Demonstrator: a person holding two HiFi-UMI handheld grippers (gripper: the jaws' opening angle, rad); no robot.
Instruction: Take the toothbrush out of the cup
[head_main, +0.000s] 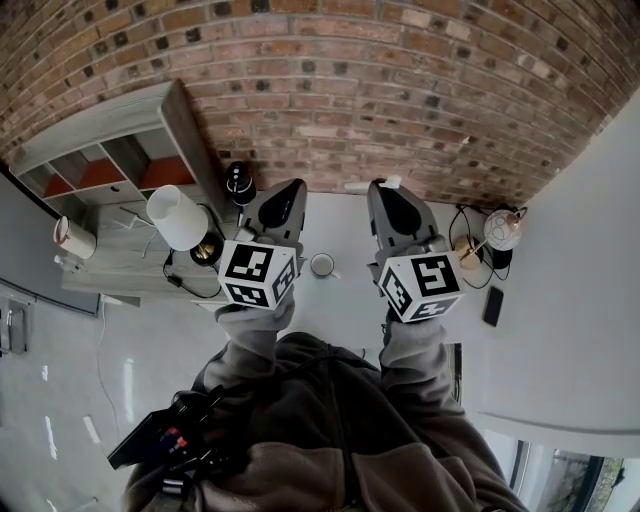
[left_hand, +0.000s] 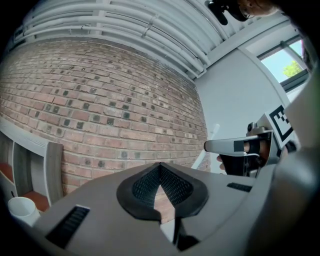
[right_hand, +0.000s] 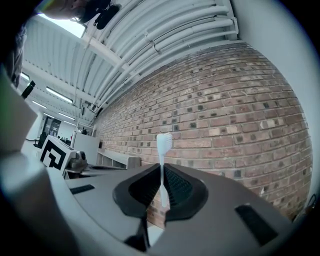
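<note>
A small white cup (head_main: 322, 264) stands on the white table (head_main: 340, 225) between my two grippers, and nothing shows inside it. My right gripper (head_main: 386, 192) (right_hand: 162, 172) is shut on a white toothbrush (right_hand: 163, 155), held upright with its bristle head above the jaws, in front of the brick wall. The toothbrush (left_hand: 212, 136) also shows in the left gripper view, sticking out of the right gripper (left_hand: 220, 146). To the left of the cup, my left gripper (head_main: 284, 192) (left_hand: 160, 174) is raised with its pads together and nothing between them.
A lamp with a white shade (head_main: 178, 216) and a black bottle (head_main: 238, 181) stand at the table's left. A wooden shelf unit (head_main: 105, 160) lies beyond them. A globe lamp (head_main: 501, 230) and a dark phone (head_main: 493, 305) are at the right. The brick wall (head_main: 400, 90) backs the table.
</note>
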